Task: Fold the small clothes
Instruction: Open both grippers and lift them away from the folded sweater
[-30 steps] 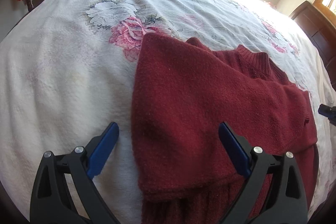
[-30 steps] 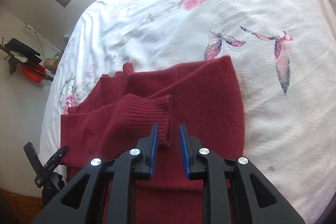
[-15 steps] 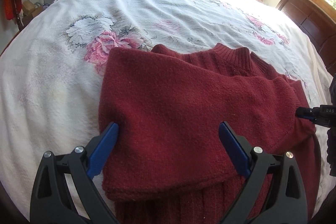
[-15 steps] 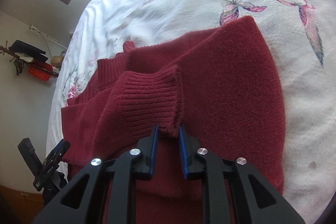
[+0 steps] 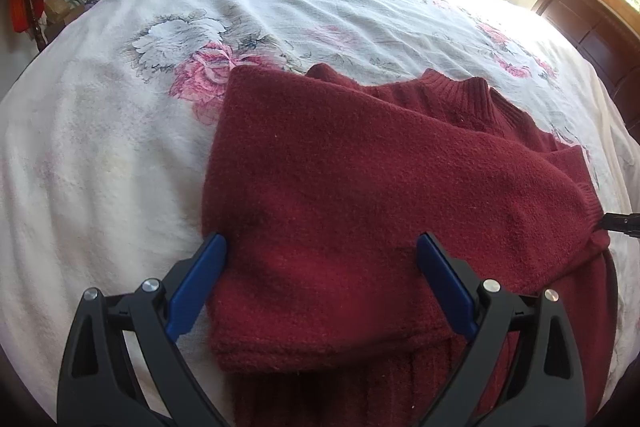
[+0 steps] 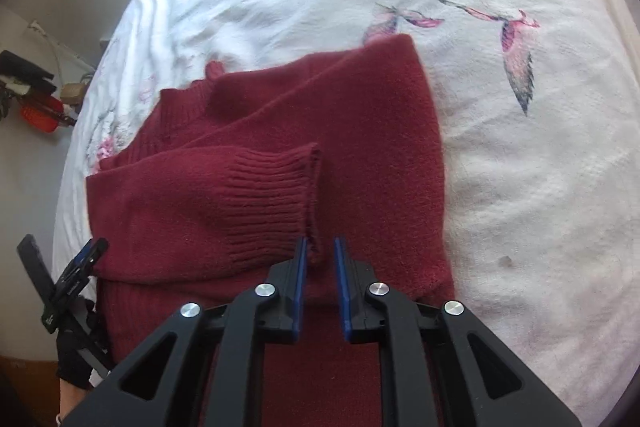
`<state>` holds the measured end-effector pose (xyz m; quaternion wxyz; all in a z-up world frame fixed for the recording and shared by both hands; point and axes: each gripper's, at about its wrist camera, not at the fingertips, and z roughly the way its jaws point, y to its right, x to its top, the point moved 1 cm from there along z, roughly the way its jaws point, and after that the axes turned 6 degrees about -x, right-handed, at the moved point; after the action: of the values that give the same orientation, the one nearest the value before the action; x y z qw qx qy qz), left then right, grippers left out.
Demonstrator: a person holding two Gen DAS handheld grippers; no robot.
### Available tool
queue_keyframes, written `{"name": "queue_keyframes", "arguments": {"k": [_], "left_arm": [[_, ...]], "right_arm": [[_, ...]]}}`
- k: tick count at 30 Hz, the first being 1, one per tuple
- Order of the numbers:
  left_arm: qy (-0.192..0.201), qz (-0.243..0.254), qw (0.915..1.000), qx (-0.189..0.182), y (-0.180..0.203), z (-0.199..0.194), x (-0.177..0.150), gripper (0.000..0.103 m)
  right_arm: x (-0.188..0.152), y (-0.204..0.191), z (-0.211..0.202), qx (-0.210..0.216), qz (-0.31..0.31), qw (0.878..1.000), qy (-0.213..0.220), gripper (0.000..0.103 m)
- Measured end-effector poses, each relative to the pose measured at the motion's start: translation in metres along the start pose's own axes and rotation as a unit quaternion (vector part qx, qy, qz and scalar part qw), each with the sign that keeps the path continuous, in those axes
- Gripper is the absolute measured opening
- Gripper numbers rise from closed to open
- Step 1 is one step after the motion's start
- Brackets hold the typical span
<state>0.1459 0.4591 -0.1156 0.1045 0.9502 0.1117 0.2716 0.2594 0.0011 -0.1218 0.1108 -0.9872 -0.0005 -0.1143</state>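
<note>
Dark red knit sweater (image 5: 360,195) laid flat on white floral bedspread (image 5: 100,155), filling centre and lower right of left wrist view; ribbed collar (image 5: 456,91) toward upper right of that frame. One sleeve folded across the body, its ribbed cuff (image 6: 272,203) lying at centre of right wrist view. Left edge of garment folded over, forming a straight doubled edge at lower centre of left view.

Right gripper (image 6: 320,259) at lower centre of its frame, jaws parted by a narrow gap only, blue pads either side of the cuff's lower corner; a sliver of knit seen between them, but actual clamping not confirmable. Same gripper's tip (image 5: 620,223) visible at right edge of left view, next to the cuff end.

Left gripper (image 5: 320,283) at bottom of its frame, jaws spread wide, holding nothing; left pad just beside the sweater's folded edge, right pad over the fabric. Also seen at lower left of right view (image 6: 80,267), with a dark-gloved hand (image 6: 76,367) behind it.

Dark wooden headboard (image 5: 592,31) at upper right of left view. Red item (image 6: 40,113) hanging against wall at left edge of right view.
</note>
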Motion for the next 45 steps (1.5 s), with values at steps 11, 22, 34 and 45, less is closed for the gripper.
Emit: {"name": "queue_keyframes", "arguments": {"k": [11, 22, 34, 45], "left_arm": [[0.018, -0.023, 0.9979, -0.058, 0.023, -0.007, 0.015, 0.095], [-0.022, 0.071, 0.997, -0.024, 0.03, 0.014, -0.01, 0.095], [-0.039, -0.004, 0.999, 0.021, 0.013, -0.073, -0.022, 0.095], [-0.073, -0.126, 0.9882, -0.047, 0.049, -0.208, -0.114, 0.095]], "right_arm": [[0.016, -0.029, -0.013, 0.082, -0.036, 0.993, 0.075, 0.019], [0.003, 0.006, 0.028, 0.094, 0.013, 0.995, 0.043, 0.018], [-0.057, 0.035, -0.066, -0.022, -0.032, 0.999, 0.024, 0.037], [-0.176, 0.054, -0.162, 0.037, -0.012, 0.999, -0.005, 0.046]]}}
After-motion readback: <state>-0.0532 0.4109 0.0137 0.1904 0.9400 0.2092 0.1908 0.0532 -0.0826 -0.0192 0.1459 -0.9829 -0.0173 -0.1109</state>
